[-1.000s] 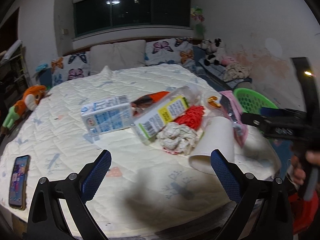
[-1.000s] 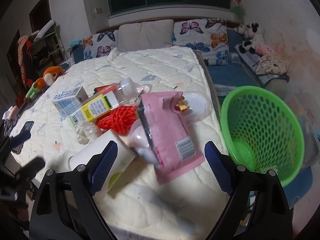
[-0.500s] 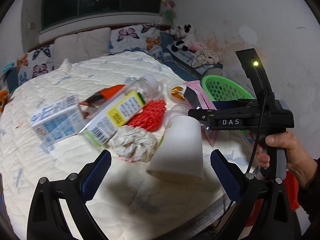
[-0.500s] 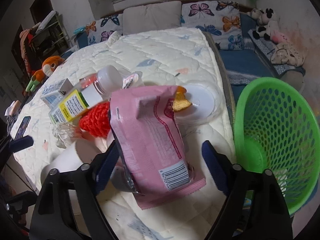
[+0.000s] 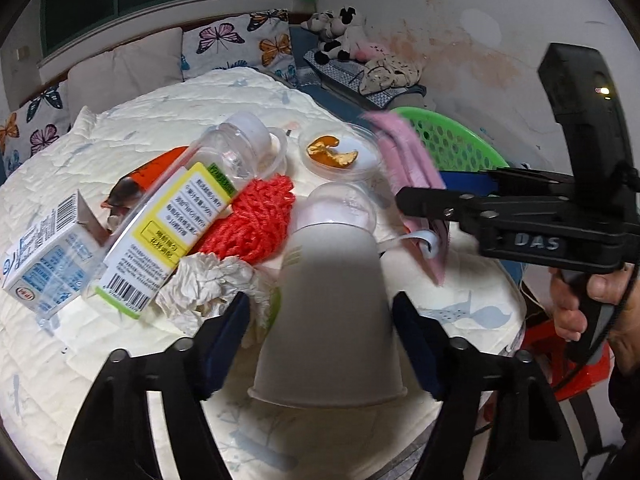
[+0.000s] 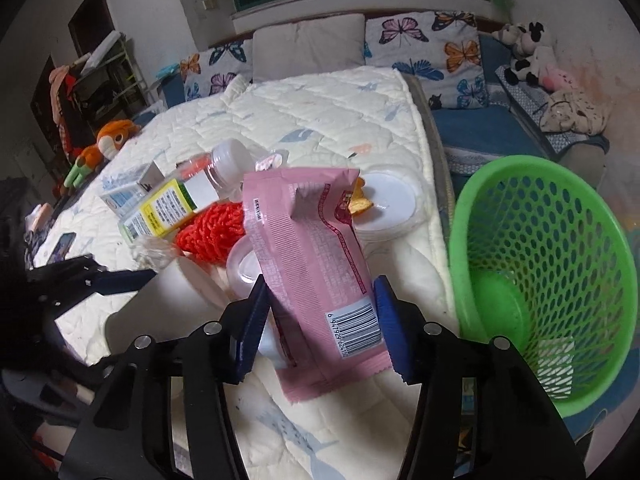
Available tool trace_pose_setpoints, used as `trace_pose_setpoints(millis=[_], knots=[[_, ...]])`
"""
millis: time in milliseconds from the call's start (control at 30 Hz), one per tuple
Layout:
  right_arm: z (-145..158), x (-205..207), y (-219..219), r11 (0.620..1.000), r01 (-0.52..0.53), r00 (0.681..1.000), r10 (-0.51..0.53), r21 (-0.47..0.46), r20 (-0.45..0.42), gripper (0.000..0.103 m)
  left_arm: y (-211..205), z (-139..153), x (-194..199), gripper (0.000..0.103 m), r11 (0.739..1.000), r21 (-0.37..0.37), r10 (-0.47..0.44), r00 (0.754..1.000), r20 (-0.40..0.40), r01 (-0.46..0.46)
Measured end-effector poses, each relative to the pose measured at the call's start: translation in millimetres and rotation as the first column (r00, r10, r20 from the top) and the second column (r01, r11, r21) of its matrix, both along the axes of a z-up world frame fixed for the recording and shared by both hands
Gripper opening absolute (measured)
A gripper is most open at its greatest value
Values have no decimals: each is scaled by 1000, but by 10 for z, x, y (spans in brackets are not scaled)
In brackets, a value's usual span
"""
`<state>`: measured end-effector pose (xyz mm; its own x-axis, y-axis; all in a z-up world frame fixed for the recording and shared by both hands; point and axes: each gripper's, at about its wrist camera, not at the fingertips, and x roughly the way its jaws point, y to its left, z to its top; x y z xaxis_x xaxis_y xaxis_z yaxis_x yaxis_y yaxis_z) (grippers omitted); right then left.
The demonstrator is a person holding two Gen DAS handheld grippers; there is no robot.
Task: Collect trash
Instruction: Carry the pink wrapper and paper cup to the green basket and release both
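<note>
Bedroom, dim light: quilted white bed (image 6: 320, 120) with butterfly pillows at the far end, stuffed toys along the right wall, trash heaped at the near right corner. Green mesh basket (image 6: 560, 248) stands on the floor just right of the bed edge. Left gripper (image 5: 322, 322) has just been closing around a white paper cup (image 5: 332, 304) lying on its side, mouth toward camera; the right pad looks on the cup wall, left-side contact I can't confirm. Right gripper (image 6: 318, 320) has just been closing too, clamped on a pink snack pouch (image 6: 312, 264) near its barcode end, pouch lifted and tilted. Risks: the cup is thin and tapered, so a hard squeeze crushes it and a loose one lets it slide out. The crumpled tissue (image 5: 208, 284) touches the cup and may drag along. The pouch is floppy and could snag the clear lid (image 6: 244, 268) under it.
</note>
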<state>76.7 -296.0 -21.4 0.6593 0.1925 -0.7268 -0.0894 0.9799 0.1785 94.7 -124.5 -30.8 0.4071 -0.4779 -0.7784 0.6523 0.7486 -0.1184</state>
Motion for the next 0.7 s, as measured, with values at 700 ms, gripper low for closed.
trace_pose_setpoints(millis=[700], knots=[[296, -303, -879, 970, 241, 967, -240, -1, 88, 52, -165, 427, -42, 58, 987, -150, -68, 997, -24, 64]])
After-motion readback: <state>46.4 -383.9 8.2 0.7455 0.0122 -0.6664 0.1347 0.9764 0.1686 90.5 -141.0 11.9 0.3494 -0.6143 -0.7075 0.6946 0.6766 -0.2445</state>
